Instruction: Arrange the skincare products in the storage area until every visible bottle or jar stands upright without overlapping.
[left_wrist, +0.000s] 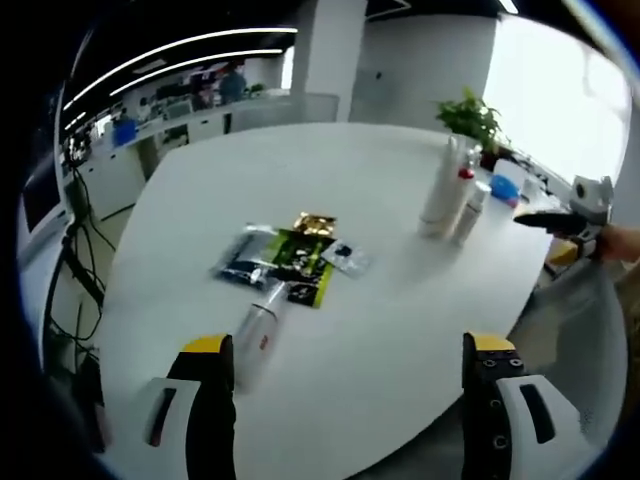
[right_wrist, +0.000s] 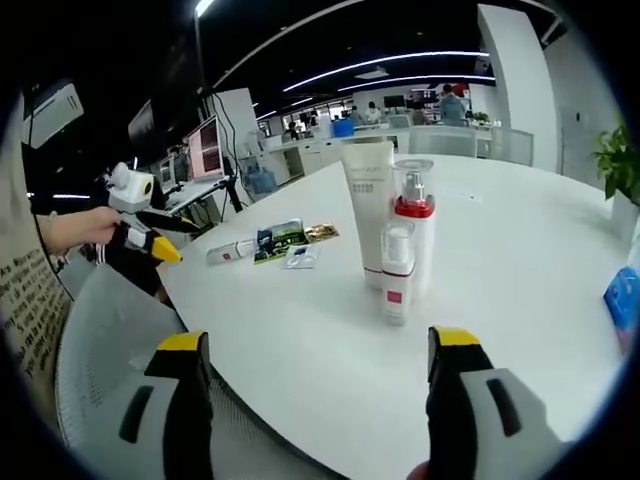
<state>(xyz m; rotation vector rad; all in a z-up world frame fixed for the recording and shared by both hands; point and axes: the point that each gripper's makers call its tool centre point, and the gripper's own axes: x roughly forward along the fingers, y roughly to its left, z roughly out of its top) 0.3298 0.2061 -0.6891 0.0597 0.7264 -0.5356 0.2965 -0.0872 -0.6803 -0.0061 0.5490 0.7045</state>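
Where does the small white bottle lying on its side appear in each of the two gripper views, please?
Left gripper view: the lying bottle sits low centre, just above the left jaw.
Right gripper view: it lies left of centre, at the table's near edge.
Shared landmark: the sachets lie beside it.

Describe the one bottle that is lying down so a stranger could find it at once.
Start at the white oval table and find the scatter of flat sachets near its middle. Right beside them, toward the table's edge, lies a small white bottle with a red label. It is the one container on its side; the white tube and two red-banded pump bottles stand upright in a cluster farther along.
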